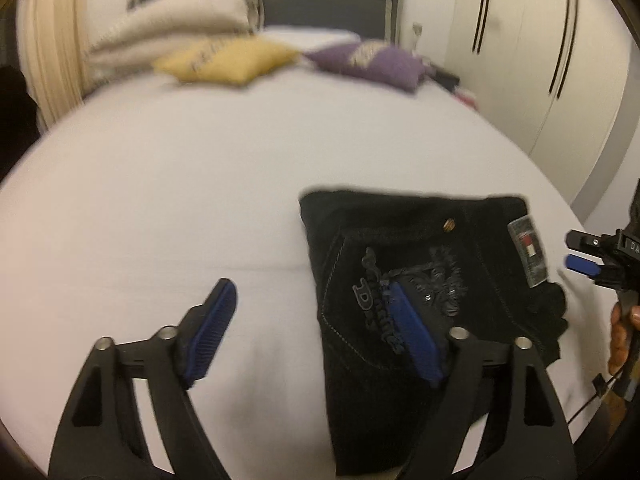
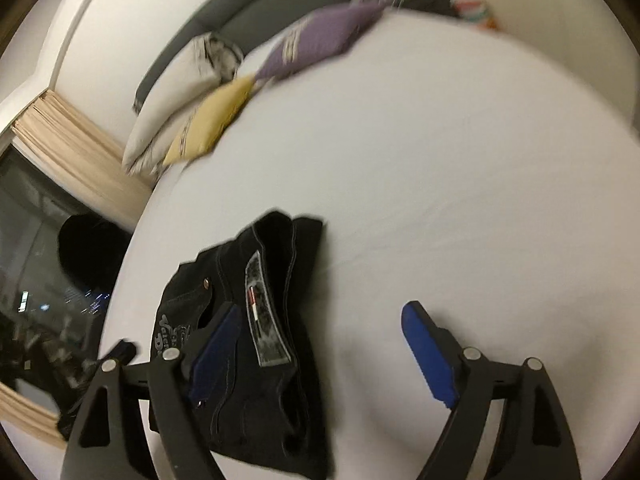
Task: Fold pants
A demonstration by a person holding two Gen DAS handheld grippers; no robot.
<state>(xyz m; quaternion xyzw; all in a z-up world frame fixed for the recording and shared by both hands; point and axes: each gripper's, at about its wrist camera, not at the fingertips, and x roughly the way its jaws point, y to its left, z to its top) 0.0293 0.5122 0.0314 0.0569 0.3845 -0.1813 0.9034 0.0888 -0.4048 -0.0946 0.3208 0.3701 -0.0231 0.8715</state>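
Observation:
Black pants (image 1: 400,264) lie folded into a compact bundle on the white bed, back pocket and grey waist label up. In the left wrist view my left gripper (image 1: 308,312) is open and empty, its right finger over the pants' pocket, its left finger over bare sheet. The right gripper (image 1: 576,254) shows at the far right edge, beside the bundle. In the right wrist view the pants (image 2: 272,300) lie lower left, and my right gripper (image 2: 320,340) is open and empty, its left finger over the pants, its right finger over the sheet.
The white bed sheet (image 1: 200,184) spreads wide. A yellow cushion (image 1: 228,60), a purple cushion (image 1: 372,60) and a cream pillow (image 1: 180,20) lie at the headboard. A white wardrobe (image 1: 540,40) stands right. A curtain and a dark window (image 2: 36,240) are left.

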